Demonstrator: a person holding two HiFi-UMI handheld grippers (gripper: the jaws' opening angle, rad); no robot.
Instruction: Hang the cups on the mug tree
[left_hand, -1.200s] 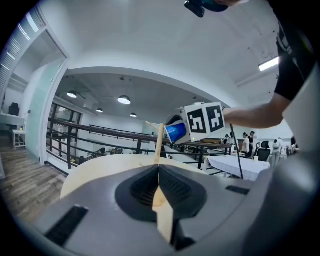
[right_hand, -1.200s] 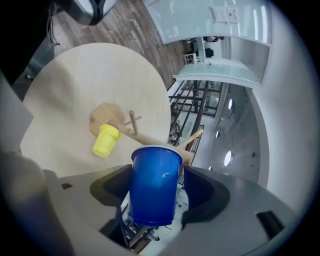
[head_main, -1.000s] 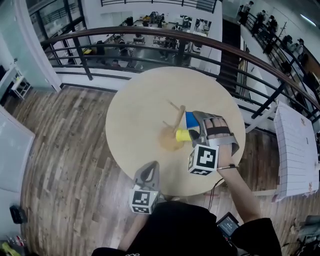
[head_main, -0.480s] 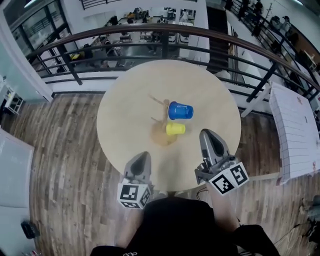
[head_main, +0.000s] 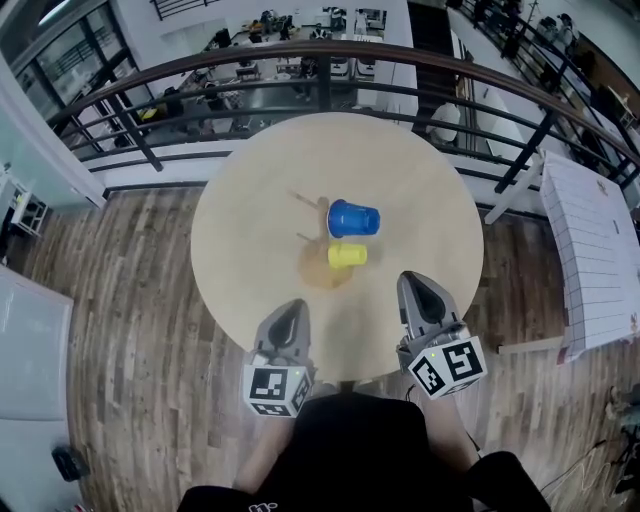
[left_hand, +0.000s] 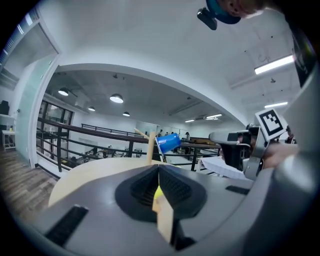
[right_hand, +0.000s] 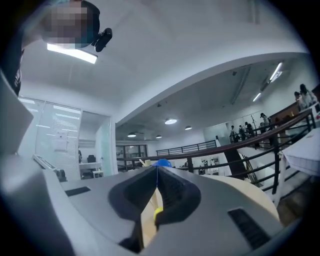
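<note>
The wooden mug tree (head_main: 322, 262) stands near the middle of the round table (head_main: 250, 190). A blue cup (head_main: 353, 218) hangs on an upper peg and a yellow cup (head_main: 347, 255) on a lower one, both on the tree's right side. My left gripper (head_main: 292, 308) sits at the table's near edge, shut and empty. My right gripper (head_main: 415, 282) is beside it to the right, also shut with nothing in it. In the left gripper view the blue cup (left_hand: 167, 142) hangs by the pole (left_hand: 151, 147) beyond the shut left gripper (left_hand: 159, 167). The right gripper view shows the blue cup (right_hand: 161, 163) just over the shut right gripper (right_hand: 157, 167).
A dark metal railing (head_main: 330, 55) curves behind the table, with a drop to a lower floor beyond. A white panel (head_main: 590, 255) leans at the right. Wooden floor (head_main: 120, 290) surrounds the table. The person's dark torso fills the bottom of the head view.
My right gripper has left the blue cup hanging on the tree, drawn back to the near table edge and shut. The left gripper has barely moved.
</note>
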